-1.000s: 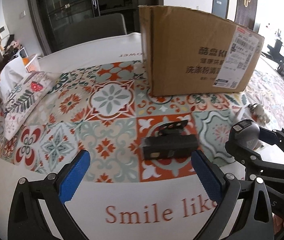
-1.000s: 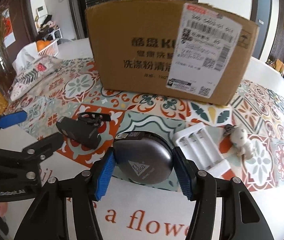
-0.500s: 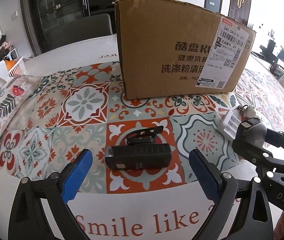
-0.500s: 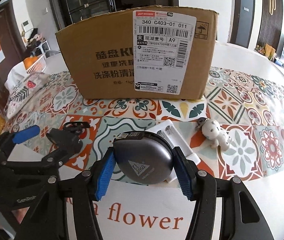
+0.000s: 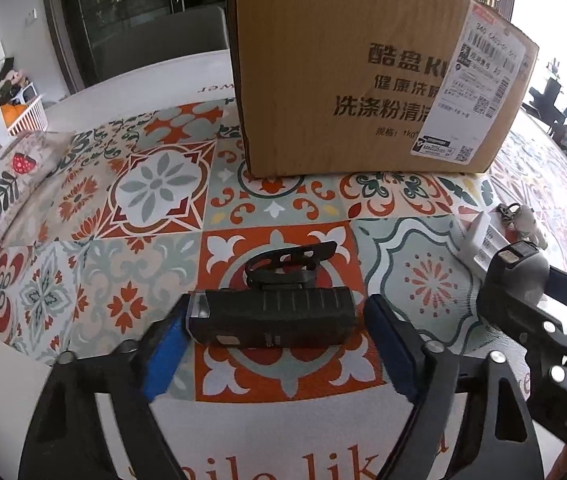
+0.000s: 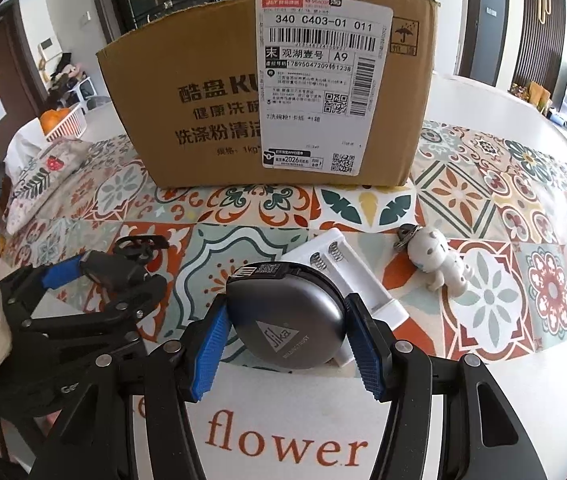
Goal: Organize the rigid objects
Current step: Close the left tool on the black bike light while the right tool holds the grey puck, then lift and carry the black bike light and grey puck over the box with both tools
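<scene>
My left claw (image 5: pixel 273 344) is closing around the black bike light (image 5: pixel 271 318), which lies flat on the patterned surface (image 5: pixel 155 184) in front of the cardboard box (image 5: pixel 347 76). The light sits lengthwise between the blue pads (image 5: pixel 163 354). The left pad looks to be at its clear lens end, though blur keeps me from calling it contact, and on the other side I can see a narrow gap. So I count it as framed, not yet gripped.

To do this well, I judge I should let the pads finish coming in evenly on the two short ends, keeping the claw level with the surface so the light does not pivot or skid out. The mount strap (image 5: pixel 289 260) curls up behind the body. I would keep the fingers clear of it and squeeze only the hard casing. A lift should wait until both pads press.

My right claw (image 6: pixel 285 332) is pinching a round grey tape measure (image 6: pixel 285 318), pads pressed on both its sides, held just above a white battery holder (image 6: pixel 347 276). A small white dog keyring (image 6: pixel 439 260) lies beside that holder.

The box is the likely place for both items, I reckon. The two claws are close together, so I would move one at a time to avoid knocking them.
</scene>
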`<state>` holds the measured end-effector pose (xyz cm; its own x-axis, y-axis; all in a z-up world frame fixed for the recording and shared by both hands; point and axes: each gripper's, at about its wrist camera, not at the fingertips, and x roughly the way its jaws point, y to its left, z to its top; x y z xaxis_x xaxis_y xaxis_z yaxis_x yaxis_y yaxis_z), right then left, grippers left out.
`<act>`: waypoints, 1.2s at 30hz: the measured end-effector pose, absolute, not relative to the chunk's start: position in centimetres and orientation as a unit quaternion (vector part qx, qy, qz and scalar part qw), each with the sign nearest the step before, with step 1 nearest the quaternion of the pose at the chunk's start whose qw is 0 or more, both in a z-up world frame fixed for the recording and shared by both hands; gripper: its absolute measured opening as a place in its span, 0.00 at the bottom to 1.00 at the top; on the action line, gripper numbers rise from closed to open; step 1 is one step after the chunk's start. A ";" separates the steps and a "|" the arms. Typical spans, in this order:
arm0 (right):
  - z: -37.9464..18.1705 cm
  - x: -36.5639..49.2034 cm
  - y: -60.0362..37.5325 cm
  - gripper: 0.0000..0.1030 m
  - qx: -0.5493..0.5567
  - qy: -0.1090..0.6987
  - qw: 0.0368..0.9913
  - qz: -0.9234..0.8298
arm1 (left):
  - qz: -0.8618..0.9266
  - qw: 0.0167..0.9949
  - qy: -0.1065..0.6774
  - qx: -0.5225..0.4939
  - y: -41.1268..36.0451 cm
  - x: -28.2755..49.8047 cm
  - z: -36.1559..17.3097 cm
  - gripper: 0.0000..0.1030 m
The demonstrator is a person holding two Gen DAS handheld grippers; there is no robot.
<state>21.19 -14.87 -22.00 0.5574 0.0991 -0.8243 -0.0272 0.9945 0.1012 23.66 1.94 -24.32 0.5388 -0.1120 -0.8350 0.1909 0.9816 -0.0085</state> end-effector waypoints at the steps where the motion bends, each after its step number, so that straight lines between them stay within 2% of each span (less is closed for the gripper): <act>1: -22.1 21.2 -14.8 0.56 0.038 0.469 0.881 0.036 | -0.083 0.876 0.473 0.039 2.0 23.7 -24.4 0.74; 4: -22.3 21.4 -14.6 0.56 0.039 0.472 0.880 0.038 | -0.080 0.877 0.472 0.038 2.1 23.7 -24.4 0.69; 16: -21.4 21.1 -15.0 0.56 0.044 0.468 0.882 0.039 | -0.085 0.888 0.449 0.056 1.9 22.7 -21.3 0.69; 36: -12.9 19.3 -16.7 0.56 0.033 0.409 0.911 0.044 | -0.067 0.915 0.396 0.037 0.8 20.5 -11.3 0.69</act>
<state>19.31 -16.67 -12.86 0.6610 0.1065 -0.7428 -0.0521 0.9940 0.0962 20.49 0.82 -11.34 0.6779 -0.0928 -0.7292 0.1512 0.9884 0.0147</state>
